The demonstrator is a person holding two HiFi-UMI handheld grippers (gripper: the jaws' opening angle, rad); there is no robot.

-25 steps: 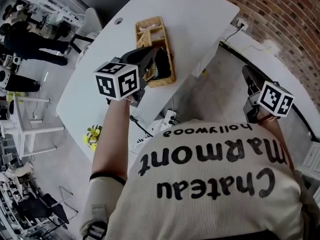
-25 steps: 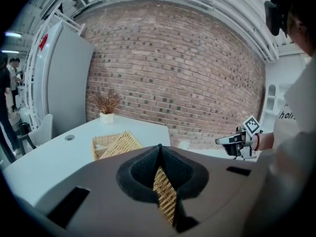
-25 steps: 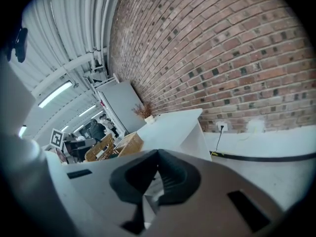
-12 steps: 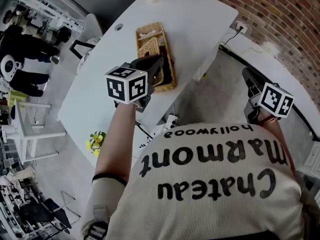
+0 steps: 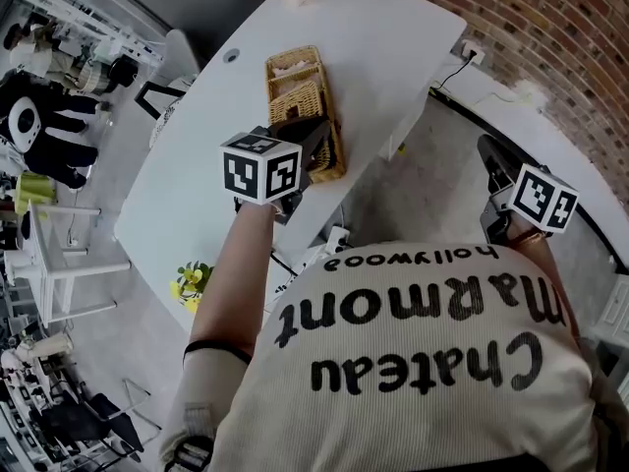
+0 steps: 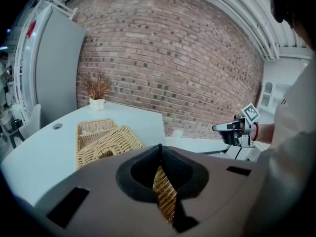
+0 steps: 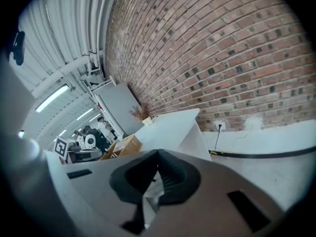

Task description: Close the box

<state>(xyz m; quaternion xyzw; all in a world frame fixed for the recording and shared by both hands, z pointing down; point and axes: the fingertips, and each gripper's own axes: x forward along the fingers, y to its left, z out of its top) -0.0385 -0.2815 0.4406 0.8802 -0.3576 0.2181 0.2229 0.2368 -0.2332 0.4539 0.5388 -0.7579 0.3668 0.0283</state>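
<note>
From my station I count one wicker box (image 5: 298, 96) on one white table (image 5: 187, 175). There are two grippers in play, the left gripper (image 5: 313, 138) and the right gripper (image 5: 489, 153). Beyond that, one potted plant (image 6: 97, 89) at the table's far end and one wall socket (image 5: 476, 51) — nothing else I can count clearly.

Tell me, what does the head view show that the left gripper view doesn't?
Head view only: the person's printed shirt, the bare forearm, and the marker cube on top of the left claw.
Left gripper view only: a close look at that claw's jaws closed on the edge of the tilted wicker lid.
Both: the wicker box, the white table, the brick wall, and the right claw, held off to the side.
</note>
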